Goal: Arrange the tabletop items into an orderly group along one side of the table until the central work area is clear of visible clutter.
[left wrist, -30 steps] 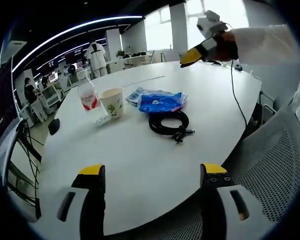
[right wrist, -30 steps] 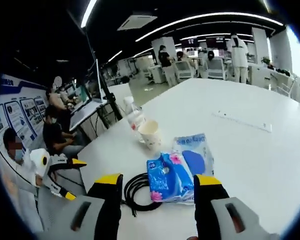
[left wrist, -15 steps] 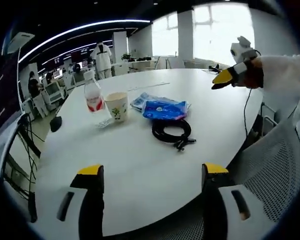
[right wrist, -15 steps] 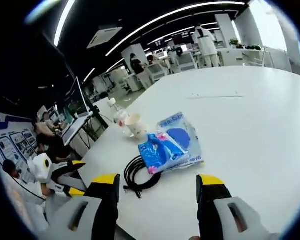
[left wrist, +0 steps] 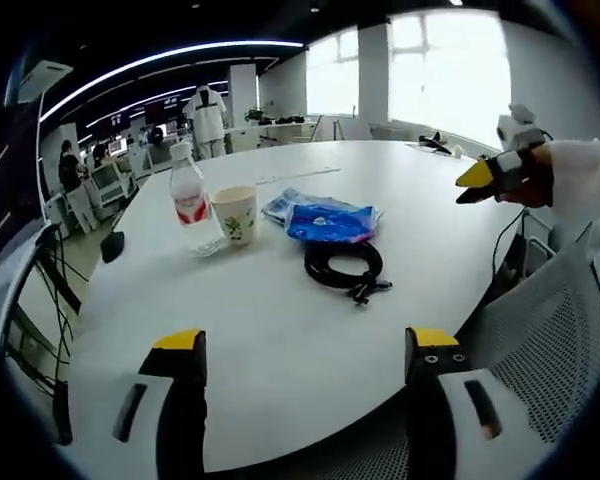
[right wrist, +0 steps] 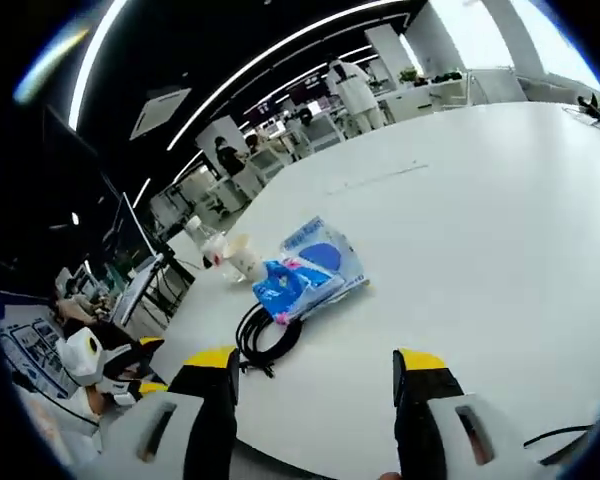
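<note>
On the white round table (left wrist: 280,330) stand a clear water bottle (left wrist: 187,190) with a red label and a paper cup (left wrist: 234,212). Beside them lie a flat blue-and-white packet (left wrist: 283,203), a blue tissue pack (left wrist: 327,222) and a coiled black cable (left wrist: 345,265). My left gripper (left wrist: 305,345) is open over the near table edge, short of the cable. My right gripper (right wrist: 315,360) is open and holds nothing, well back from the cable (right wrist: 265,335), tissue pack (right wrist: 285,285), packet (right wrist: 325,255), cup (right wrist: 243,255) and bottle (right wrist: 212,245). It shows as the right gripper (left wrist: 490,172) at the far right of the table.
A mesh chair (left wrist: 540,330) sits at the table's near right edge. A thin strip (right wrist: 370,178) lies farther out on the table. A dark cord (right wrist: 570,435) crosses the table's corner. The left gripper (right wrist: 130,365) hangs at the lower left. People and desks fill the background.
My right gripper has drawn back from the items, which now look smaller and farther in its view; in the left gripper view it has dropped lower and to the right. The items have not moved.
</note>
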A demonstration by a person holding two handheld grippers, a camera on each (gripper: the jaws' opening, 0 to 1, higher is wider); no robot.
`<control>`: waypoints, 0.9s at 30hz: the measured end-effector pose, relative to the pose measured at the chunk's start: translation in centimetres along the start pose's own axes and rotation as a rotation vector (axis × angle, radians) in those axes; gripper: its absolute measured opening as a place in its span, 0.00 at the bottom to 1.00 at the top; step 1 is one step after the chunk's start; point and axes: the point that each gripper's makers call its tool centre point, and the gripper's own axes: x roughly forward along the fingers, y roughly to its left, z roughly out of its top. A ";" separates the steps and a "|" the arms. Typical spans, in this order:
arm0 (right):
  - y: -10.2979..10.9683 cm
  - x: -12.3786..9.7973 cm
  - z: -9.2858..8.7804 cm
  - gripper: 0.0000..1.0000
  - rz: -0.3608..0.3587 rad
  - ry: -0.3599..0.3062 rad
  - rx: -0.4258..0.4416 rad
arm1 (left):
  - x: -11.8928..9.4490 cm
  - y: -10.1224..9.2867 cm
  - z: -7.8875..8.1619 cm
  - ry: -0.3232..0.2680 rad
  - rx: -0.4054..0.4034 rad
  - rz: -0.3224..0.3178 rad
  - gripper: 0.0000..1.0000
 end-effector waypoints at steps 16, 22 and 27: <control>0.1 -0.1 -2.2 0.62 0.000 0.016 0.057 | 0.1 -0.2 -0.8 0.039 0.003 -0.012 0.82; -0.8 -1.4 -3.2 0.61 -0.019 0.000 0.069 | 0.0 -0.7 -0.8 0.035 0.011 -0.027 0.82; -1.7 -2.2 -4.5 0.61 -0.051 0.010 0.097 | 0.0 -0.8 -0.8 0.039 0.012 -0.033 0.82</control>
